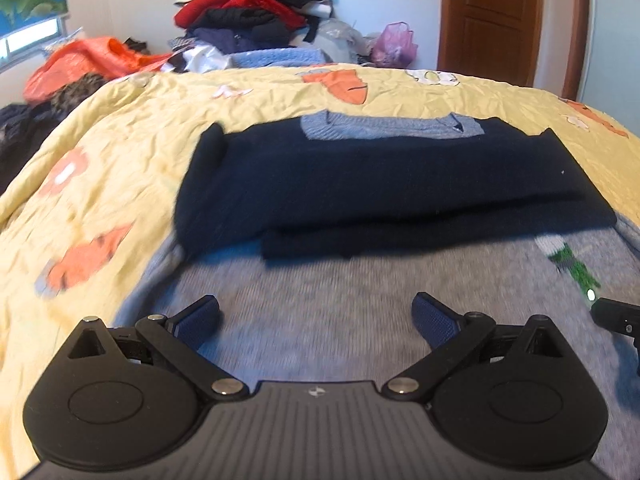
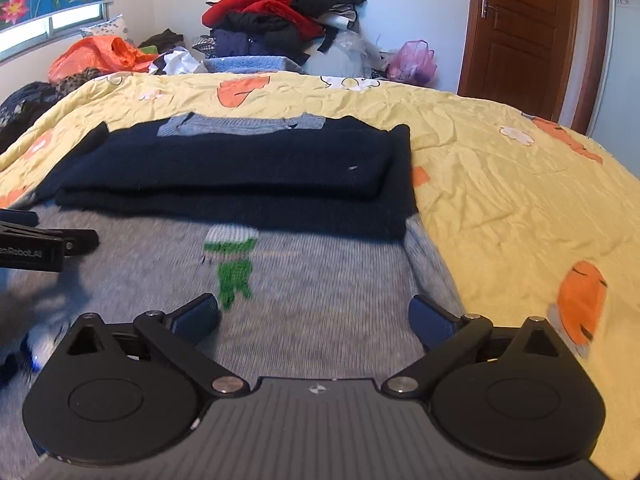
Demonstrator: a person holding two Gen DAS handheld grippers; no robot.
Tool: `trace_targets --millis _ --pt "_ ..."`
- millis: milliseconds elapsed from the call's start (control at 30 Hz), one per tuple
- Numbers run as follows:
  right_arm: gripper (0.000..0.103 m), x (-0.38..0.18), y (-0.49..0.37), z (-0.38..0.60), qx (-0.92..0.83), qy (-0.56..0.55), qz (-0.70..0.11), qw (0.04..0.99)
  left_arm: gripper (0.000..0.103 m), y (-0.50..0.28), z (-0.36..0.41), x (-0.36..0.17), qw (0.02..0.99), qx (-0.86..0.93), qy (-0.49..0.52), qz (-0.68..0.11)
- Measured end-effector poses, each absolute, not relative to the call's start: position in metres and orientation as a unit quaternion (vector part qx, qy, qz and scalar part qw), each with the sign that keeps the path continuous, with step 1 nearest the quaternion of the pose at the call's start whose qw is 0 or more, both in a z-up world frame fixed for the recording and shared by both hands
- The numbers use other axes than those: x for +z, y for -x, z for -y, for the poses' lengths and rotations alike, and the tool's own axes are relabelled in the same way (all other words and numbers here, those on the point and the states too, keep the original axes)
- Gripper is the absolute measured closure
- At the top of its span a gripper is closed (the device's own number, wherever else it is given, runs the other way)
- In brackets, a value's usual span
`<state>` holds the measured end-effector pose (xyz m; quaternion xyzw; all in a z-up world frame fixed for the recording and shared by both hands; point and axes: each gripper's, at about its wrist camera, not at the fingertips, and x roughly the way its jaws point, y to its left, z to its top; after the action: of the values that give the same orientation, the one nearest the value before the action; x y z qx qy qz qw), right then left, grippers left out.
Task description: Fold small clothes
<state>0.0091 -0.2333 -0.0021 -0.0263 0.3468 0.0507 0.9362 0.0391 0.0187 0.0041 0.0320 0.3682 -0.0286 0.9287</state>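
Grey knit: a grey sweater (image 1: 320,312) lies flat on the bed right under both claws, blurred up close.
Left gripper (image 1: 316,320): jaws spread wide, nothing between the blue pads, hovering over the grey knit.
Right gripper (image 2: 314,318): released too, pads apart over bare fabric beside a green figure (image 2: 234,268) on the sweater.
Navy fold: dark sleeves (image 2: 236,184) folded across the sweater's upper part, collar (image 2: 240,124) peeking out beyond.
Bedspread: yellow quilt (image 2: 500,208) with orange prints.
Far end: heaped clothes pile (image 2: 276,12), wooden door (image 2: 520,32).
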Motion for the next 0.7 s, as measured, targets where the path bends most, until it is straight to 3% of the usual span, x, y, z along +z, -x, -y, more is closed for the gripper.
trace_targets --millis 700 --pt "0.0 -0.001 0.068 0.242 0.057 0.029 -0.346 0.936 0.0 0.025 -0.033 0.001 0.934 -0.021 -0.013 -0.356"
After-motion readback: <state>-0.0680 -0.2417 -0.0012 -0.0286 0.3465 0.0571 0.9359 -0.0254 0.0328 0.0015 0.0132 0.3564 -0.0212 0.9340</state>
